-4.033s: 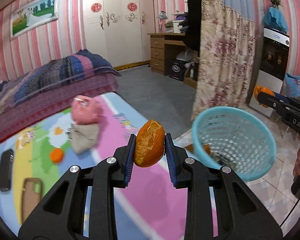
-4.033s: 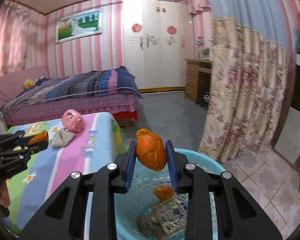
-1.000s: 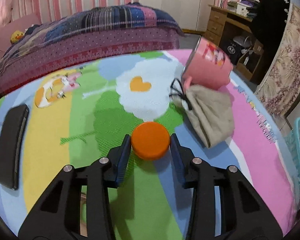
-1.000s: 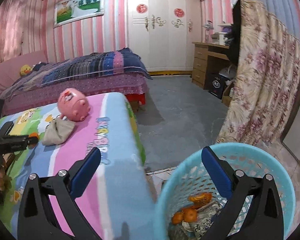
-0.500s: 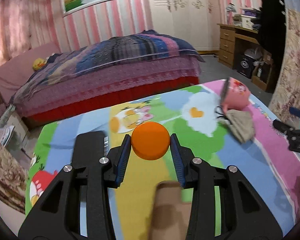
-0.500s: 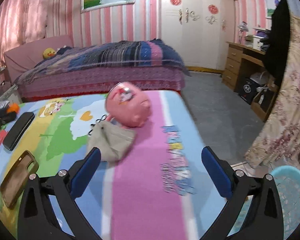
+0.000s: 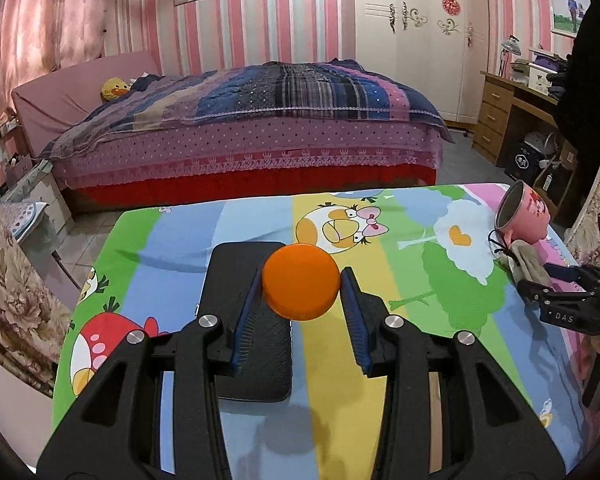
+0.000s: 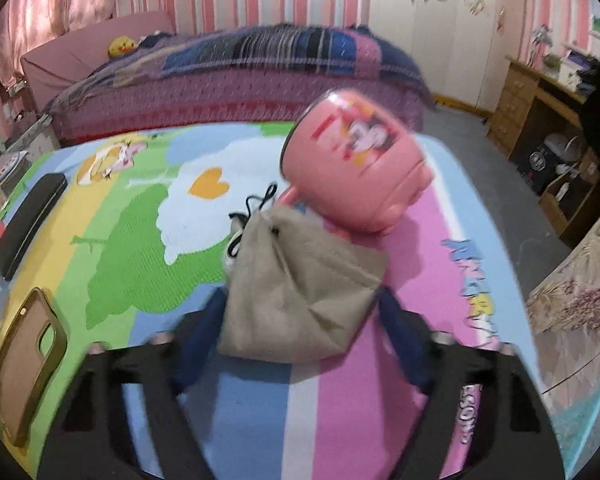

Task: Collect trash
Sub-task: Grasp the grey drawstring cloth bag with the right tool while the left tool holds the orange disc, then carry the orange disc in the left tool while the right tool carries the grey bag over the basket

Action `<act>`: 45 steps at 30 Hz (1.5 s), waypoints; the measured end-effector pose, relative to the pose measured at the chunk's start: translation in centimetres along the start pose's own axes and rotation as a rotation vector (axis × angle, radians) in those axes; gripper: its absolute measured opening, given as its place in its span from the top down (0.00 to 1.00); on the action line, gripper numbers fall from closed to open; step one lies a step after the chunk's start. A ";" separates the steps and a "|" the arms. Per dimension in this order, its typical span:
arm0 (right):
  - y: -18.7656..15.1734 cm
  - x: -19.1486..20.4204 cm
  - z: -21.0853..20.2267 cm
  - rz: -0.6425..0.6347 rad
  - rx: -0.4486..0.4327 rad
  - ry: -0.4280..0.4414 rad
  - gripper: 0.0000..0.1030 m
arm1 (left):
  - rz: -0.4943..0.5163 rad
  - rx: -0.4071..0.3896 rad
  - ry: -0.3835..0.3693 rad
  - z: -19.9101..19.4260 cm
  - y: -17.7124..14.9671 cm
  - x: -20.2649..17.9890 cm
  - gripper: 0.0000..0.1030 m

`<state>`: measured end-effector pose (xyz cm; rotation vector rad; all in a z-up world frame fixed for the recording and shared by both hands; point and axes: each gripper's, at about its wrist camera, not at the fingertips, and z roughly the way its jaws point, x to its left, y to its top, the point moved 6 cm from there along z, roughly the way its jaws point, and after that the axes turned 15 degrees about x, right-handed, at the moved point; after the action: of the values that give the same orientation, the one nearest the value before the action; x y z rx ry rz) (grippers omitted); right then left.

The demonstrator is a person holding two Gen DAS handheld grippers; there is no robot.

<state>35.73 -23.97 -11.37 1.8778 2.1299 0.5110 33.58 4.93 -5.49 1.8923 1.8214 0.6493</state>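
My left tongs are closed on the orange cap, lifted over the black case on the cartoon tablecloth; I should keep the squeeze even, because a smooth round cap could squirt out sideways on the way to the bin. My right tongs stand wide apart with nothing gripped, straddling the grey pouch that touches the tipped pink mug. The blue basket shows at that view's lower right edge, so I'd swing the cap over there before letting go.
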 end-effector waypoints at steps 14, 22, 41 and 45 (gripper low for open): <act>-4.7 -1.0 -8.2 0.018 -0.239 0.036 0.75 | -0.004 -0.053 -0.022 -3.8 -0.7 -1.9 0.62; -7.2 -2.5 -14.8 0.032 -0.329 0.009 0.75 | 0.041 -0.094 -0.033 -7.5 -2.4 -5.7 0.62; -14.0 -10.0 -23.7 0.103 -0.428 -0.082 0.75 | 0.166 -0.130 -0.144 -12.0 -6.1 -19.3 0.62; -15.8 -12.8 -24.8 0.137 -0.431 -0.115 0.75 | 0.193 -0.138 -0.171 -12.3 -6.4 -22.4 0.62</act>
<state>12.94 -40.62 3.87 1.7603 1.6621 0.7977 20.49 -17.33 -0.39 1.9801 1.4635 0.6377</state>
